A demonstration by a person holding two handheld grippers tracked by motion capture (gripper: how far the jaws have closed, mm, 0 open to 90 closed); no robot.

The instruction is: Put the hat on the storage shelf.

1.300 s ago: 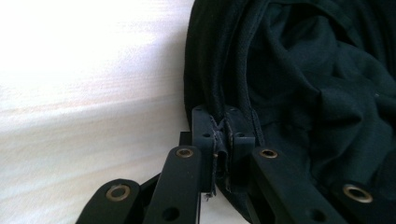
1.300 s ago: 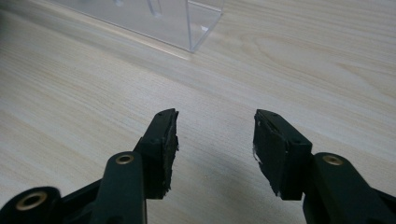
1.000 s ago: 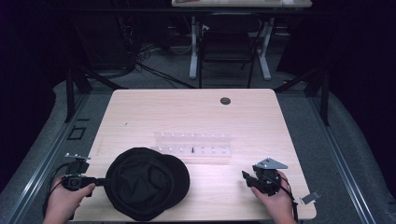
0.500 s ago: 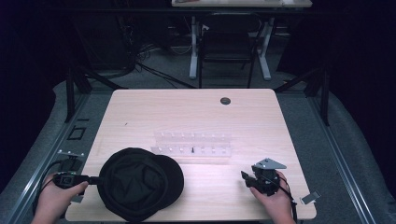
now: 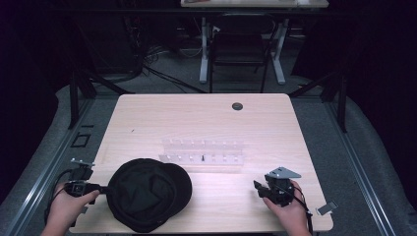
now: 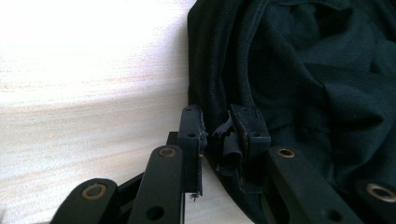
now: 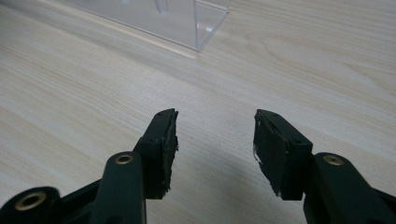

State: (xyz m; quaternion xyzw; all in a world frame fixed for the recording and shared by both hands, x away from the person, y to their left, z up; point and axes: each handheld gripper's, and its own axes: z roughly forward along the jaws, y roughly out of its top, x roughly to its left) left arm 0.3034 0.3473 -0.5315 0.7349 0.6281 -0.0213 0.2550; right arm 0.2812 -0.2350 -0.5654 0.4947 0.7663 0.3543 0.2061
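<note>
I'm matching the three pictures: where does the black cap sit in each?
High view: black cap lies bottom left, beside the left gripper.
Left gripper view: right half, its edge between the jaws.
Right gripper view: not in it.
Shared landmark: pale wooden table.

One black cap (image 5: 147, 192), one clear plastic rack (image 5: 202, 152), two grippers

Bare tabletop (image 5: 147, 123) lay open behind the clear plastic rack (image 5: 202, 151), which stood as a low barrier across the middle. A black hat (image 5: 147, 194) filled the near left. Between hat and right gripper (image 5: 259, 187), open wood stretched unobstructed.
</note>
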